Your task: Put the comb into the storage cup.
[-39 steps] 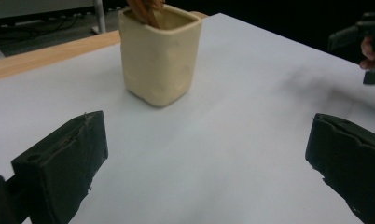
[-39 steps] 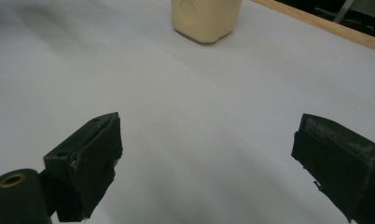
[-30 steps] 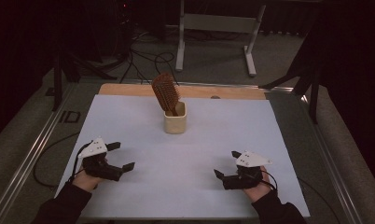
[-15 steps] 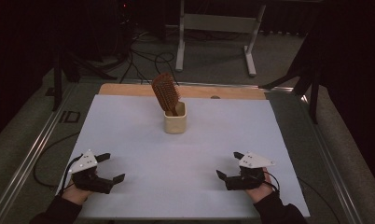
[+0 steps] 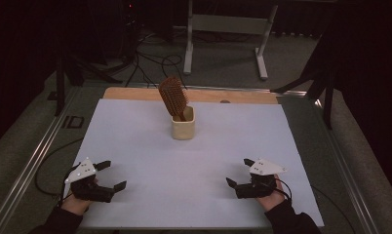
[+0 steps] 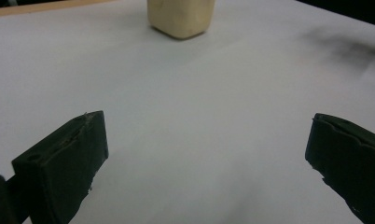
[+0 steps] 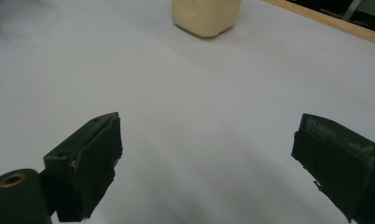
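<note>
Standing handle-down in the cream cup (image 5: 183,127), the wooden hairbrush (image 5: 173,97) looks light and rigid; grasp its head edges. Both grippers, left (image 5: 108,175) and right (image 5: 239,173), gape wide, empty.

Probably a lab: dark room, floor cables (image 5: 152,61), metal stand (image 5: 226,23), rail-framed table (image 5: 135,146).

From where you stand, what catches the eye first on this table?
A wooden hairbrush stands bristle-head up, leaning left, in a small cream cup on the far middle of the white table. Near the front edge, the left gripper and right gripper rest wide apart, jaws open, holding nothing.
</note>
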Motion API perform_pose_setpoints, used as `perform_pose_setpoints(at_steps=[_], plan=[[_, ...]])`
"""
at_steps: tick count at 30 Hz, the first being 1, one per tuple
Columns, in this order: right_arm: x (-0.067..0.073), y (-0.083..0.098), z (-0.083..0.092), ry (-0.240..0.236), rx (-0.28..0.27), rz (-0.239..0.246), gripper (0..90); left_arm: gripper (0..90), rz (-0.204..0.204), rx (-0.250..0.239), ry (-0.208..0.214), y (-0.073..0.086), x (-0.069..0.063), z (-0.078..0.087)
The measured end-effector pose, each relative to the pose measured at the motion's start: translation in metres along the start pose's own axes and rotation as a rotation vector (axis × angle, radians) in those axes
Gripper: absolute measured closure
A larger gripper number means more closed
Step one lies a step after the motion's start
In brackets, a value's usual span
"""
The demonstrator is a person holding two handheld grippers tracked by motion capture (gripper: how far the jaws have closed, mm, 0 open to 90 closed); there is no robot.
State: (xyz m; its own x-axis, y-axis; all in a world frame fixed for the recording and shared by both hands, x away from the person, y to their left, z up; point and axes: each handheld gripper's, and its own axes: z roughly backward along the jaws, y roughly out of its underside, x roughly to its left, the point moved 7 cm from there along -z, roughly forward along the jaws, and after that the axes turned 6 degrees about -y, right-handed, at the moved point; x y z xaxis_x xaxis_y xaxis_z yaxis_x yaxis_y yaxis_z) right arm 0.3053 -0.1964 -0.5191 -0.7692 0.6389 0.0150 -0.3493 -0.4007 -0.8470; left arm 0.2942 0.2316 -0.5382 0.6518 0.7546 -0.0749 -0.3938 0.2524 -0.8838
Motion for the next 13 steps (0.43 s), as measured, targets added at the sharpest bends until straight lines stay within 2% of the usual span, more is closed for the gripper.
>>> perform_pose_setpoints(at_steps=[13], plan=[[-0.0021,0.0023,-0.0021,-0.004,0.008,-0.006,7.7,0.0,-0.005,-0.006,0.029,-0.0007,-0.0059,-0.0015]])
